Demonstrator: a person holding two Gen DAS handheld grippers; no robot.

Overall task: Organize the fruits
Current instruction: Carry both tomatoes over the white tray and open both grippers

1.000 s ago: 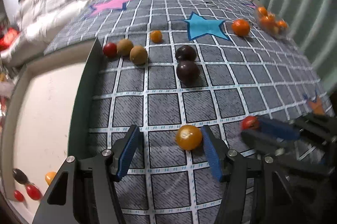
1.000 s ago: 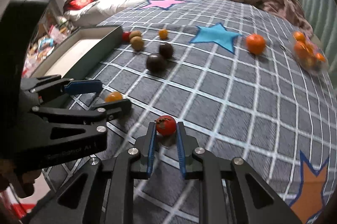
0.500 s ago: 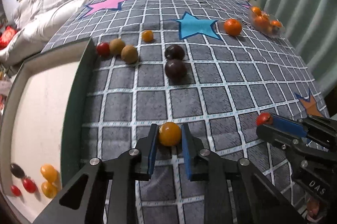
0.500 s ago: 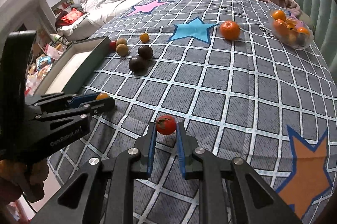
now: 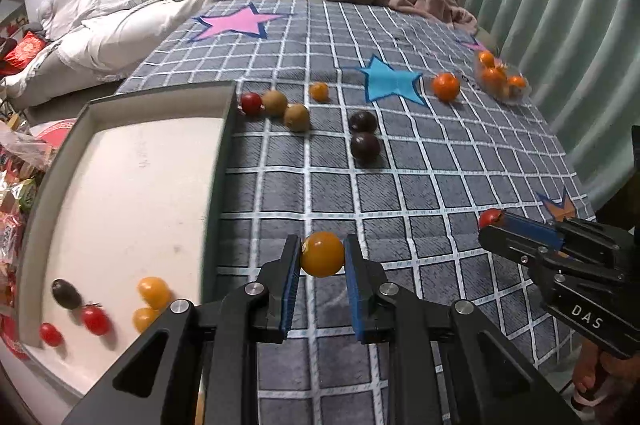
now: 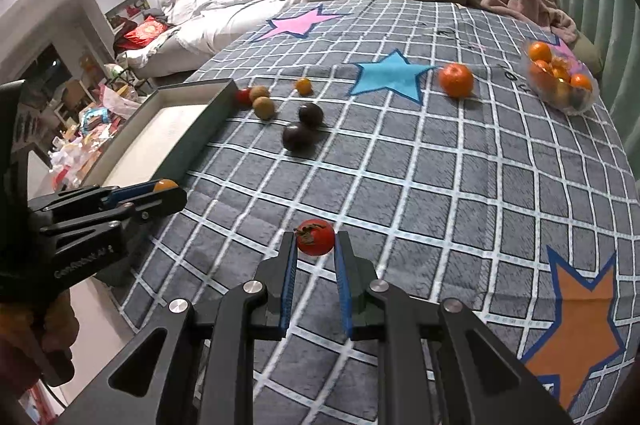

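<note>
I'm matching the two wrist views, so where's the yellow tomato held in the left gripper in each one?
Left wrist: yellow tomato at bottom centre, between the left hand-held gripper's fingers.
Right wrist: at far left, by the tray.
Shared landmark: blue star.

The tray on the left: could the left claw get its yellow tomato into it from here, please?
Probably yes. The left claw is shut on the yellow tomato, the tray lies just to its left with only its low wall between, and much of its white floor is bare.
</note>
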